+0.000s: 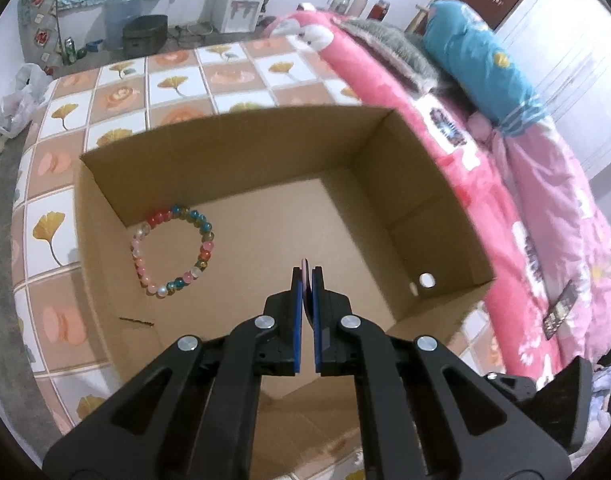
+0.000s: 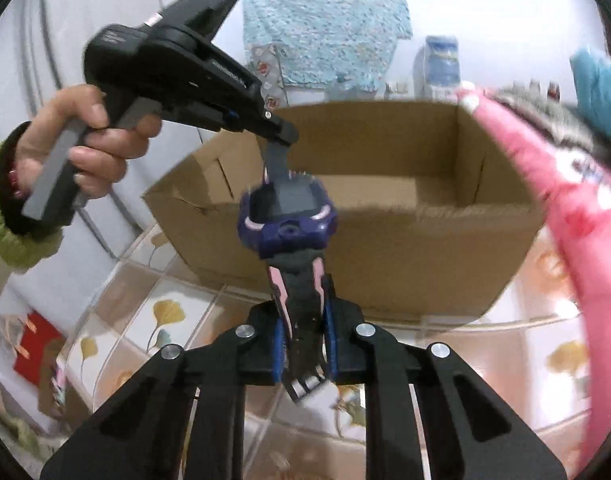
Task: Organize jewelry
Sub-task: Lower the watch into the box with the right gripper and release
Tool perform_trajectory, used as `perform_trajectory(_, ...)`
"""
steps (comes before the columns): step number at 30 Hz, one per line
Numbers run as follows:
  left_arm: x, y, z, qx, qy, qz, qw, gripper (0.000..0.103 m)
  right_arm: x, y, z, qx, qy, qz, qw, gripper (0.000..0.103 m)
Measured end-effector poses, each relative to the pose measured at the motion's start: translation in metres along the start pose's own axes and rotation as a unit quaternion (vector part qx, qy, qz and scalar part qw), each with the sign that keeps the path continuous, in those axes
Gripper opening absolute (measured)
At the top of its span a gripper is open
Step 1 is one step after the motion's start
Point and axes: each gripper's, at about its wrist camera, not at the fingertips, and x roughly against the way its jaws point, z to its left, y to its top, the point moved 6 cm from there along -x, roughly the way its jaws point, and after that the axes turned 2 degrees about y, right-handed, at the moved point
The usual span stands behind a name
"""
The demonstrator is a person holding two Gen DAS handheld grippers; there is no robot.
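the watch [image 2: 287, 216] — dark purple case w/ pink accents, digital face — hangs in the air just in front of the cardboard box [image 2: 385, 248], stretched between two grippers. its upper strap is pinched by the left gripper [image 2: 279, 136], which a hand [image 2: 85, 136] in a green fuzzy sleeve holds above the box's near wall. its lower strap, buckle end toward the camera, sits between the blue pads of the right gripper [image 2: 305, 344]; those jaws are nearly closed and look clamped on the strap.

from the left wrist view the left gripper [image 1: 306, 280] is shut on a thin pink-edged strip, which i take for the strap's edge, and points down into the box [image 1: 445, 200].

inside the box, a beaded bracelet [image 1: 173, 250] of mixed colours lies on the floor by the left wall. the box sits on a tiled-pattern bedspread [image 2: 165, 312]; a pink quilt [image 2: 565, 208] lies just right of the box.

step in hand, as i read it: a handover or two-handed carry of the watch, about to go into the box w/ the bracelet. next move calls for one gripper to let go so the other can bring the watch over the rim and lower it onto the bare floor beside the bracelet. if both pull apart, the strap gets strained — so release first, then move.
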Motion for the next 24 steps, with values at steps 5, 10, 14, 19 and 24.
perform_trajectory(5, 0.030, 0.013, -0.007, -0.006, -0.007, -0.037, 0.9993, 0.004, 0.029, 0.044, -0.010, 0.061, -0.038, -0.004, 0.997, 0.012)
perform_trajectory(10, 0.041, 0.037, -0.005, 0.004, -0.005, -0.063, 0.9980, 0.003, 0.005, 0.097, -0.029, 0.123, -0.052, 0.033, 0.991, 0.009)
perform_trajectory(14, 0.020, 0.054, 0.007, 0.018, 0.018, -0.047, 0.9986, 0.002, -0.042, 0.121, -0.041, 0.177, -0.064, 0.098, 0.977, 0.008)
perform_trajectory(19, -0.021, 0.071, 0.024, 0.033, 0.050, -0.009, 0.9982, 0.001, -0.115, 0.133, -0.062, 0.232, -0.086, 0.181, 0.952, 0.007)
perform_trajectory(24, -0.041, 0.084, 0.043, 0.056, 0.064, -0.001, 0.9964, 0.001, -0.144, 0.148, -0.065, 0.237, -0.078, 0.193, 0.949, 0.007)
